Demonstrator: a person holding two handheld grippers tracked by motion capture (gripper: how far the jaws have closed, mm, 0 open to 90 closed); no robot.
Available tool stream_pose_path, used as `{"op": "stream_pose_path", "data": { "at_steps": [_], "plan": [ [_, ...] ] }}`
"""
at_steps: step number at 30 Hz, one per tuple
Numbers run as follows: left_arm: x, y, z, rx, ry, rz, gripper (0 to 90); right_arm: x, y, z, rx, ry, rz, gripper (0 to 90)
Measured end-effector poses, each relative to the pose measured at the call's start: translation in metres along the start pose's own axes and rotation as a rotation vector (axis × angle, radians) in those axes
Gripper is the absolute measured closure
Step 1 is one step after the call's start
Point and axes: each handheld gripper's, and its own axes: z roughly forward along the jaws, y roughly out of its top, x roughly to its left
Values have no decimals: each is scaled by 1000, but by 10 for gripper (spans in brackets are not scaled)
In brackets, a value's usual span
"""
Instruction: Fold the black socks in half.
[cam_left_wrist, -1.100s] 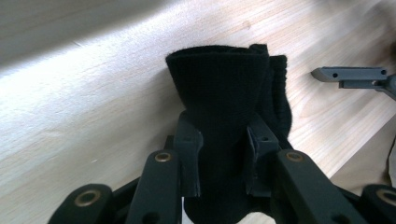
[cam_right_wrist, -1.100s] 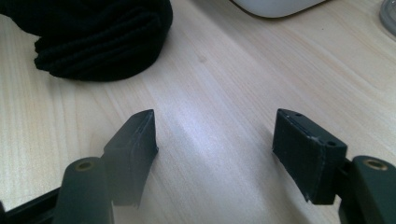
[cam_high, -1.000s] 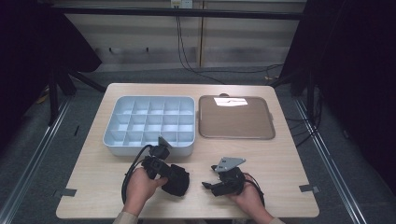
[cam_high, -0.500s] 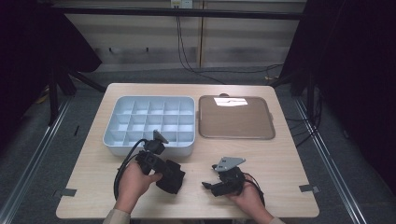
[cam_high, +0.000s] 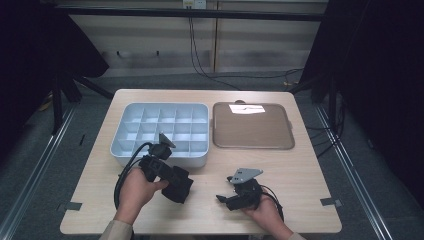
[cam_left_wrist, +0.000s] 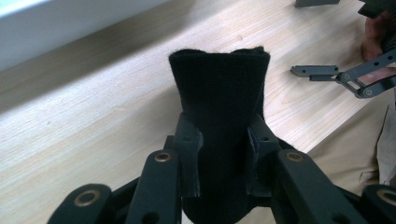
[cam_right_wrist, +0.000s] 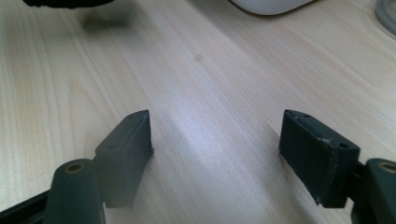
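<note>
On the tabletop (cam_high: 300, 170) stand an organizer (cam_high: 165, 131) and a tray (cam_high: 252, 127). The left gripper (cam_left_wrist: 219, 154) has its fingers clamped on a black cloth (cam_left_wrist: 219, 93), held above the tabletop near the organizer; its lower end is hidden between them. The right gripper (cam_right_wrist: 215, 140) rests low with fingers apart and nothing between.

A light wooden table (cam_high: 300, 175) stands on grey carpeted floor (cam_high: 65, 130), with dark curtains (cam_high: 380, 65) hanging at both sides. Behind it runs a pale panelled wall (cam_high: 150, 35) under a black rail (cam_high: 200, 12), black cables (cam_high: 200, 60) trailing down it. Ahead of the open jaws the tabletop gleams under overhead light
</note>
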Motion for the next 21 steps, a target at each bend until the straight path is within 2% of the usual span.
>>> {"op": "stream_pose_path", "data": {
  "at_steps": [5, 21],
  "plan": [
    [3, 2, -6, 3, 13, 0, 711, 0, 0, 0, 1, -1, -3, 247],
    [3, 9, -14, 8, 8, -3, 711, 1, 0, -1, 3, -3, 0, 242]
  ]
}}
